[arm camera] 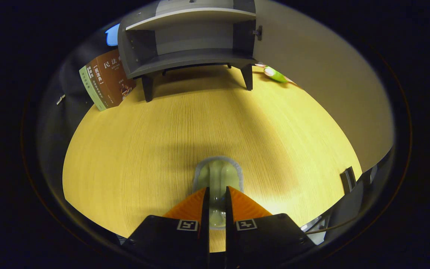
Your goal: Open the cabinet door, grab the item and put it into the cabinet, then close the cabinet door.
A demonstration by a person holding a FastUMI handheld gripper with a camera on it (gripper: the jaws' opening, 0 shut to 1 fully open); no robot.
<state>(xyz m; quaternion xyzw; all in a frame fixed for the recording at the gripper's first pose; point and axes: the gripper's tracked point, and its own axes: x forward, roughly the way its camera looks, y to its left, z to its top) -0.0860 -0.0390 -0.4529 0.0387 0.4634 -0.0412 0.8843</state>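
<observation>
A pale green cloth with a grey border (218, 175) is pinched between my fingers, and it sticks out just ahead of them above the wooden table (215, 123). My gripper (217, 196) is shut on this cloth. Far beyond the fingers stands a small grey cabinet (190, 41) on short legs. Its interior with one shelf is exposed. Its pale door (323, 86) is swung open to the right and reaches back toward me along that side.
A brown and green book (106, 80) leans against the cabinet's left side. A green and white object (274, 74) lies on the table behind the open door's hinge end. A dark handle (347, 180) shows on the door's near end.
</observation>
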